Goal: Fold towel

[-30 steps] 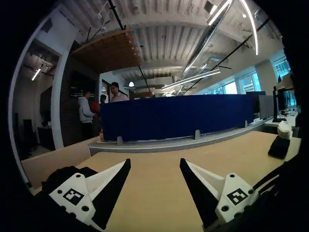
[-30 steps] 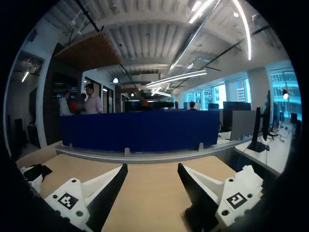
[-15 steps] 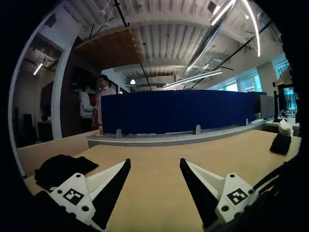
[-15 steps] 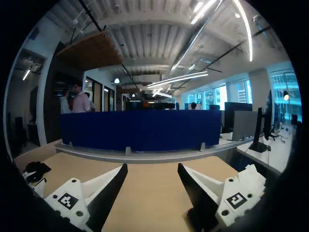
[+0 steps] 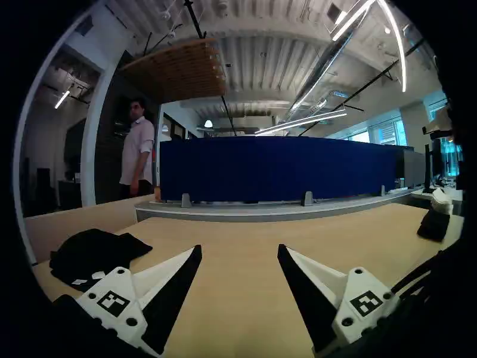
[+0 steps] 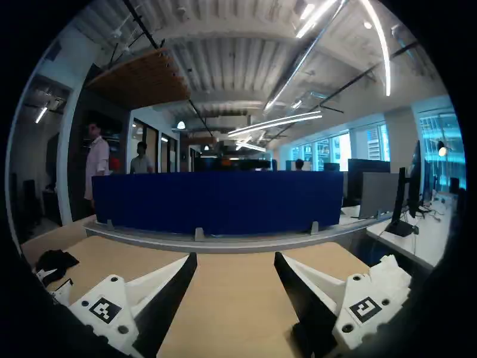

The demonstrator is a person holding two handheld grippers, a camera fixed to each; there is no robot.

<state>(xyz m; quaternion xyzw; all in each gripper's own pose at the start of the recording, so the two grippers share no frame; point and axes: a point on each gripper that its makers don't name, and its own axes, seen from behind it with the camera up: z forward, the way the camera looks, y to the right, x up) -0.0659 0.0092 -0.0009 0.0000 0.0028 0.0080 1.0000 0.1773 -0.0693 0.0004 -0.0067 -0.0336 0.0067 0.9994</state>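
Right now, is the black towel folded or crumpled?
Crumpled: the black towel lies in an uneven heap on the table, edges splayed, no neat fold lines.

A long blue fabric partition [image 5: 274, 170] runs along the far edge of the pale wooden tabletop [image 5: 238, 262]. A person in a white shirt [image 5: 138, 155] stands beyond its left end, under a slatted wooden ceiling panel [image 5: 179, 71].

It is a large open office. A light wooden table [image 5: 250, 230] reaches a dark blue partition [image 5: 274, 170] on a grey rail [image 5: 238, 212]. The ribbed white ceiling [image 6: 238, 65] carries long light strips [image 6: 280, 121] and a hanging panel of wooden slats [image 5: 179, 71]. Bright windows [image 6: 316, 150] are at the right, beside a white desk [image 6: 414, 238] with a monitor [image 6: 410, 179]. A person [image 5: 138, 149] stands at the left.
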